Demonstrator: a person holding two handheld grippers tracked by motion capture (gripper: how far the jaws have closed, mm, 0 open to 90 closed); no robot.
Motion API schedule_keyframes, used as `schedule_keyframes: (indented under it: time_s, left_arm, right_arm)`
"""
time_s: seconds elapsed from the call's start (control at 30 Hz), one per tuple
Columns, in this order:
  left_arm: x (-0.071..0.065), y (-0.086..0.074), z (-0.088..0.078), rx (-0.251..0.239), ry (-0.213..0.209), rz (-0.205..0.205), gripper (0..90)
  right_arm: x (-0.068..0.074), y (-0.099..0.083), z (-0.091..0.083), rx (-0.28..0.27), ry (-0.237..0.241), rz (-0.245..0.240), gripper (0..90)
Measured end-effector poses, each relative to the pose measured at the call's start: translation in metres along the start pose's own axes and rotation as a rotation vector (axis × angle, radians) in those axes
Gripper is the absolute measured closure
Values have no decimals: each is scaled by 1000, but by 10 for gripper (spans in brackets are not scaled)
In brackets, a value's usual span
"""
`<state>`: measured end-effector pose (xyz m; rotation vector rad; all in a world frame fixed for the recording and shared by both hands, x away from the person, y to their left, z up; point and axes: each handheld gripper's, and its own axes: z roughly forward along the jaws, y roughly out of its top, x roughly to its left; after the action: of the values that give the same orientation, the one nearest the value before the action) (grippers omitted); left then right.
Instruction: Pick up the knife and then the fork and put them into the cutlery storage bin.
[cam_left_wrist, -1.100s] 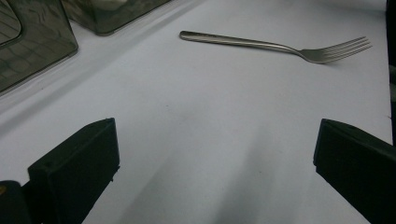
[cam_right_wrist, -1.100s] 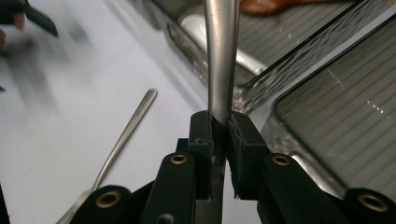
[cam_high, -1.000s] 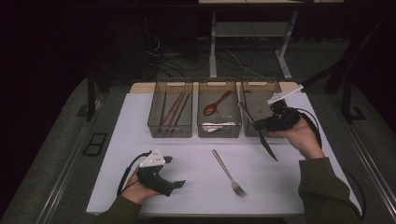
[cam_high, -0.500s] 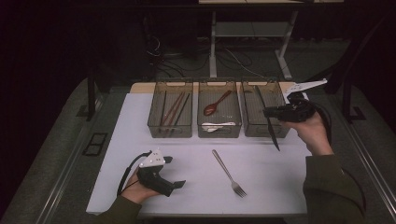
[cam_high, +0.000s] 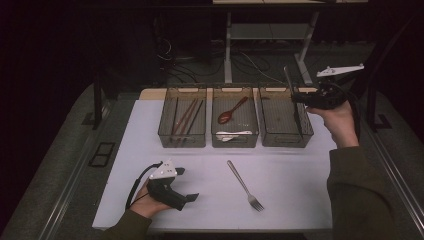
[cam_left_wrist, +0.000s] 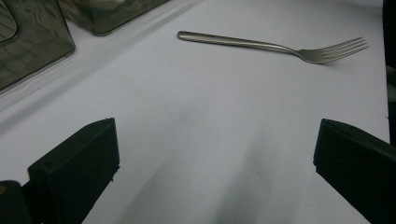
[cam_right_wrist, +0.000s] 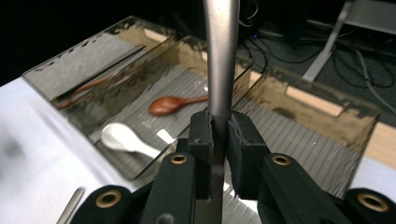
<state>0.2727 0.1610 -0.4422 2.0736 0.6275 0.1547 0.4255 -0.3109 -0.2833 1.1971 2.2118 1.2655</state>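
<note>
The right hand-held gripper stays clenched on a knife and has lifted it – the blade now hangs over the right bin below it. The drop seems next. The left hand-held gripper, released, rests on the desk.

A white table top was set within a dark grey surround, with metal rails run along both long sides. A strip of pale wood was seen at its far edge. Beyond it the room was kept almost black. A light grey desk frame was stood on the dark floor, and loose cables were strewn beside its legs.
</note>
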Motion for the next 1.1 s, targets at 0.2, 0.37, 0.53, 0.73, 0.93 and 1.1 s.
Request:
schedule_keyframes:
  time_s: [0.2, 0.37, 0.53, 0.73, 0.93, 1.1]
  left_arm:
    - [0, 0, 0, 2, 2, 3, 0]
    - [1, 0, -1, -5, 11, -5, 0]
    - [2, 0, -2, -7, 21, -15, 0]
    - [2, -1, -1, -5, 18, -13, 0]
    - [1, -1, -1, -4, 13, -12, 0]
    - [1, -1, -1, -1, 8, -9, 0]
  right_arm:
    - [-11, 17, 8, -12, -37, -1, 800]
    - [-19, 23, 21, -11, -54, 5, 800]
    - [-28, 19, 34, 8, -67, 4, 800]
    - [-36, 10, 49, 53, -75, 7, 800]
    - [-43, -3, 61, 113, -75, 35, 800]
    - [-48, -13, 69, 166, -81, 64, 800]
